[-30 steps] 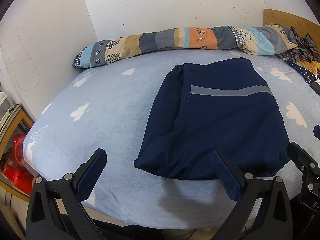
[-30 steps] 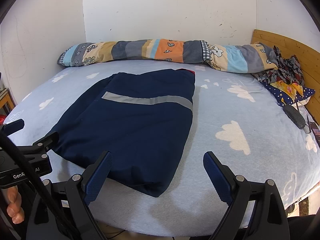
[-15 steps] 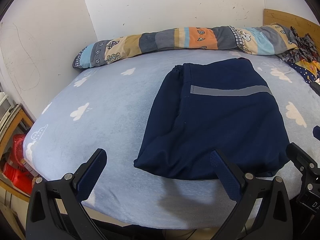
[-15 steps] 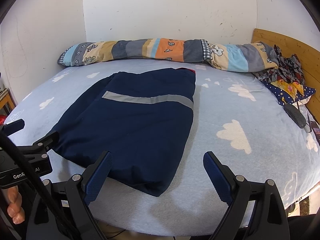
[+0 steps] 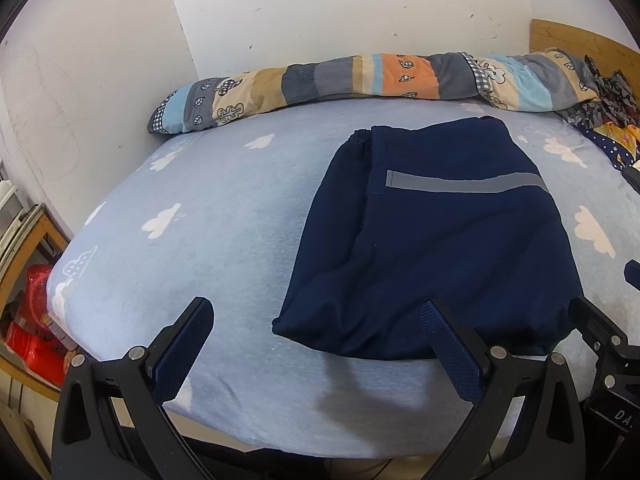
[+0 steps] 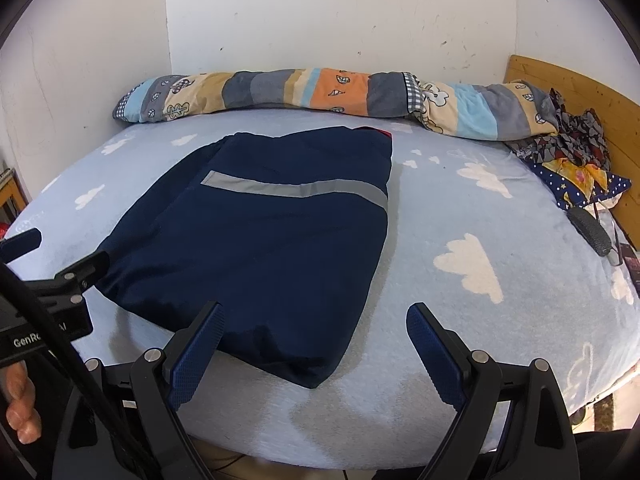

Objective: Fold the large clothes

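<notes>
Glasses case point(image 6: 591, 229) visible right view only.

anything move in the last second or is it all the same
Nothing visibly changed. The left gripper and right gripper hang open at the near edge of the bed, holding nothing, and the folded navy garment lies flat where it was.

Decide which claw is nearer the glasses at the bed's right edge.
Right. The right claw hovers open at the near edge by the jacket's right corner, on the glasses' side. The left claw sits open farther left, off the jacket's left corner.
</notes>
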The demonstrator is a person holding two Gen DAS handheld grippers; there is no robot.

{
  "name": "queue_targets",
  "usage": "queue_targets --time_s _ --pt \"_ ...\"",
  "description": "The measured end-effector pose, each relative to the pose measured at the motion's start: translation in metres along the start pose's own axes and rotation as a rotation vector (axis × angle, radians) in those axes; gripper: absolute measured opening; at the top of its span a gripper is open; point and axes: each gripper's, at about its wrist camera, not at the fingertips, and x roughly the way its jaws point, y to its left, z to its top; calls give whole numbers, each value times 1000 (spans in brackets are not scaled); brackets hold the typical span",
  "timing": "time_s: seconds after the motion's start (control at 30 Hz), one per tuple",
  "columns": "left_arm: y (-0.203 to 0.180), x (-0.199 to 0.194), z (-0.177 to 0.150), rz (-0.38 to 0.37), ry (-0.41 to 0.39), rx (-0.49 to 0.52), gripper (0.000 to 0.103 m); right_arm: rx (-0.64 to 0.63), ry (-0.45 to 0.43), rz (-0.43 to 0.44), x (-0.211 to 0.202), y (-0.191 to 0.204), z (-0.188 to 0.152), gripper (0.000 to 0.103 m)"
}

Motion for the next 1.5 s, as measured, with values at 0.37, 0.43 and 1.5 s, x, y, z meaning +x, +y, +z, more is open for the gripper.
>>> queue_targets --time_s 0.37,0.43,1.5 --pt "39 22 2 43 87 -134 103 -76 8 75 -3 19 -2 95" --pt "44 24 2 31 97 -157 103 -54 5 73 -3 15 -1 95" --pt "88 50 -7 66 234 -320 103 -36 24 126 -3 16 -1 95"
